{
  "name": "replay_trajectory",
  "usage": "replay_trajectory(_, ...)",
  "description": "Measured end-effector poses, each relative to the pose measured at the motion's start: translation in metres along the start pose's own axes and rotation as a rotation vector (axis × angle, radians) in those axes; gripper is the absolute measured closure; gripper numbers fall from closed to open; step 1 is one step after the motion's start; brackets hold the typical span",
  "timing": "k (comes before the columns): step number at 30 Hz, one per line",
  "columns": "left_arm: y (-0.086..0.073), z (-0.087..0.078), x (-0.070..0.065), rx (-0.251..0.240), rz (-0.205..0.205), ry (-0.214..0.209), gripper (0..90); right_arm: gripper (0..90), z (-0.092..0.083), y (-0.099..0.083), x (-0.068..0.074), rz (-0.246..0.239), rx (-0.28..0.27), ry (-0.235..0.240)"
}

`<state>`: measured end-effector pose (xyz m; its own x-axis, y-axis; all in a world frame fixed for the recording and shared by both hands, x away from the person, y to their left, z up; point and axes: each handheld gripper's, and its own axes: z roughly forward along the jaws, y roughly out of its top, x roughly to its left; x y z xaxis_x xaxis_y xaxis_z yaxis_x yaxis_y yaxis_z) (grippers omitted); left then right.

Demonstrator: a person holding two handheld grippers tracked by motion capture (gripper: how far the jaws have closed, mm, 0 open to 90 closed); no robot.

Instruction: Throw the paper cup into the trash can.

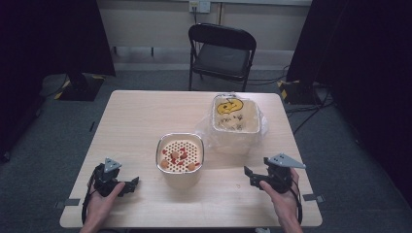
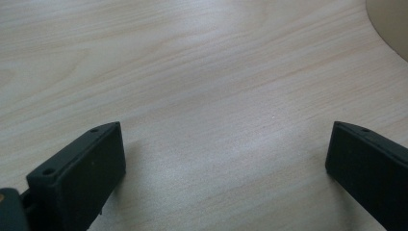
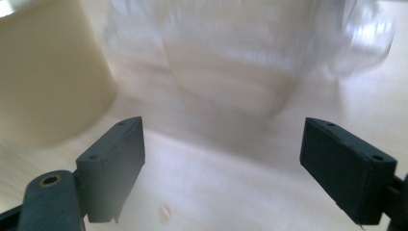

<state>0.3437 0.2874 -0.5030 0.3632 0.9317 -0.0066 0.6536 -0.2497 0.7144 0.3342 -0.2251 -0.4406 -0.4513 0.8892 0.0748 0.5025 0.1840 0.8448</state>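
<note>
Pale worktop (image 1: 145, 116), strainer pot (image 1: 180, 165) mid-frame, bagged bin (image 1: 235, 124) upper right, both grippers' fingers (image 2: 82, 178) released, nothing started.

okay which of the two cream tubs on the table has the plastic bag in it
The farther bin, nearer the right tool: clear plastic lines it and spills over its rim. The nearer tub instead holds a perforated insert with small red and orange pieces.

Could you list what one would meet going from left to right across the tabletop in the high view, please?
Left gripper → cream container with the perforated insert → bag-lined bin → right gripper.
</note>
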Motion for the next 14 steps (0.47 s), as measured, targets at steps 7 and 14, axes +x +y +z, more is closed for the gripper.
replay_trajectory(7,0.000,0.000,0.000,-0.001,0.000,0.000,0.0,14.5,0.015,-0.038,-0.013,0.016,0.101,-0.044)
replay_trajectory(14,0.000,0.000,0.000,0.000,0.000,0.000,0.0,12.9,0.025,-0.052,-0.019,-0.012,0.178,-0.100)
